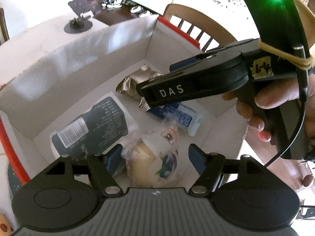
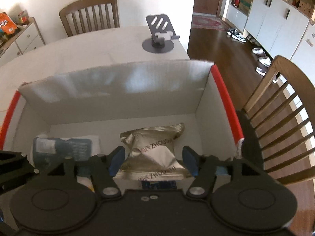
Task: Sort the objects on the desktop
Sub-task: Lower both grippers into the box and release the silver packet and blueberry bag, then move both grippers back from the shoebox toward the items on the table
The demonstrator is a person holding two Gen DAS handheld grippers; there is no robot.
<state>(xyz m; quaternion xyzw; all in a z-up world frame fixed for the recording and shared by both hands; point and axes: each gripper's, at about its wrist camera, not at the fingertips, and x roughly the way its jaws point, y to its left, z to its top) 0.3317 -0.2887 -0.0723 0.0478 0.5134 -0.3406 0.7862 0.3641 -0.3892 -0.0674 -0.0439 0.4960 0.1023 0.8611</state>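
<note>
A white cardboard box with red edge strips stands on the table and holds the sorted items. My left gripper is open over a clear-wrapped bun that lies between its blue pads; the right-hand pad stands clear of it. A dark pack with a barcode and a blue-and-white pack lie nearby. My right gripper is open around a silver foil packet resting in the box. From the left wrist view, the right gripper reaches in from the right, over the packet.
A grey phone stand sits on the white table beyond the box. One wooden chair is at the far side, another to the right of the box. A person's hand holds the right gripper's handle.
</note>
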